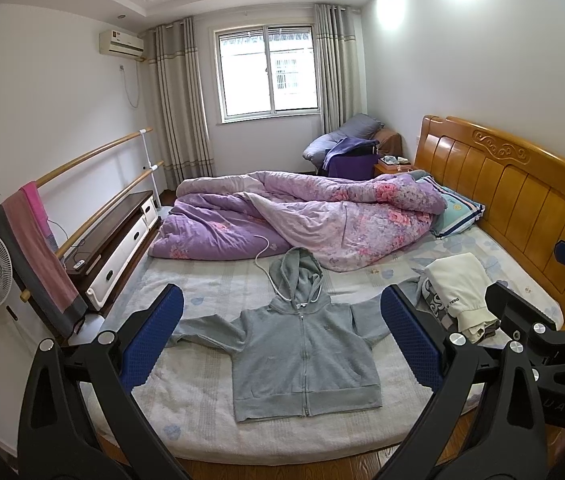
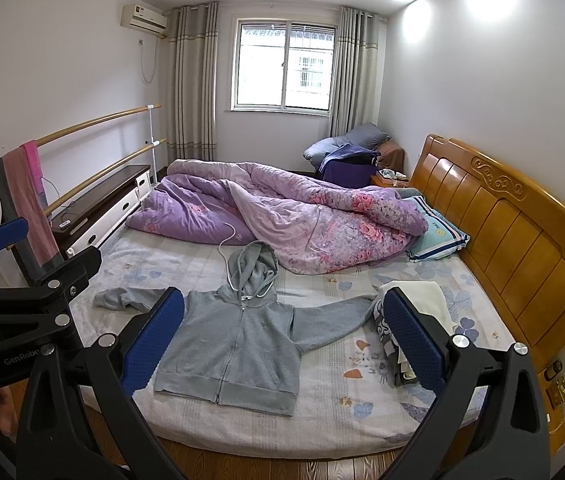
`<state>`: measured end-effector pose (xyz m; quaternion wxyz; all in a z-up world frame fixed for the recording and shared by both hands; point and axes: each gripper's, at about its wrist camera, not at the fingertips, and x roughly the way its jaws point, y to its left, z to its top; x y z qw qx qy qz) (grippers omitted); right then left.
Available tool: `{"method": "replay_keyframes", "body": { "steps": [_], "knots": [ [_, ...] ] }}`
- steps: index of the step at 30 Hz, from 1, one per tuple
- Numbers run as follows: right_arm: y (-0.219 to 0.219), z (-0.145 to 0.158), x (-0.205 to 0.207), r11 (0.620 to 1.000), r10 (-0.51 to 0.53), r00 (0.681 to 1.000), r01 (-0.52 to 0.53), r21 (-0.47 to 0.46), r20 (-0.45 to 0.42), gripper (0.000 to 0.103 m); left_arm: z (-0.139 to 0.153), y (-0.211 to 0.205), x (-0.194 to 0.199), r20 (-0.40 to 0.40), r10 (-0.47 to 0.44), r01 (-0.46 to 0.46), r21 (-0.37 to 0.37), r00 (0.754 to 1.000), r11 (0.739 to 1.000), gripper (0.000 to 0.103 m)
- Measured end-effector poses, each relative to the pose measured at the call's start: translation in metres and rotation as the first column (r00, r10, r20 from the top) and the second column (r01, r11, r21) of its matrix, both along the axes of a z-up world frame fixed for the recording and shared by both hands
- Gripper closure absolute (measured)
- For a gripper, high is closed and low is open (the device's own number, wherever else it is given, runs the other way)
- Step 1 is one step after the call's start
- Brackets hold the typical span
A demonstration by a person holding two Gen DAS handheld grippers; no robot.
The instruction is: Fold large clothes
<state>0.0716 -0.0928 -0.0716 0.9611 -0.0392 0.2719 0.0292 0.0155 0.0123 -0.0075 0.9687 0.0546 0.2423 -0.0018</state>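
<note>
1. Bed (image 1: 186,408): I see it filling the middle of both views, covered by a pale flowered sheet, with a wooden headboard (image 1: 522,200) on the right side.

2. Quilt (image 1: 322,216): a purple flowered quilt lies bunched across the far half of the bed. A striped pillow (image 1: 458,208) lies against the headboard at its right end.

3. Grey hoodie (image 1: 302,352): this is the item to fold. It lies flat on the near half of the bed, front up, zipper closed, hood pointing toward the quilt, and both sleeves spread outward. Its hem sits near the bed's front edge. A white cord runs from the quilt to the hood area.

4. Folded clothes (image 1: 458,292): a small stack, white piece on top, rests just beside the hoodie's right-hand sleeve end, near the headboard.

5. Left gripper (image 1: 282,340): I hold it above the bed's near edge. Its blue pads are spread wide, framing the hoodie with nothing between them and no contact with fabric.

6. Right gripper (image 2: 284,340): same condition; fingers spread wide, empty, clear of the sheet. In the right wrist view the left gripper shows at the left edge.
</note>
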Motion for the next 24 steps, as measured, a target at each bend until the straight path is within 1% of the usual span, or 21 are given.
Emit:
{"method": "replay_keyframes", "body": {
  "steps": [24],
  "knots": [
    [0.0033, 0.0003, 0.0049, 1.000, -0.006, 1.000, 0.006, -0.009, -0.007, 0.007, -0.0023, -0.0020, 0.0046, -0.004, -0.004, 0.004, -0.007, 1.000, 1.000, 0.005]
  ]
}}
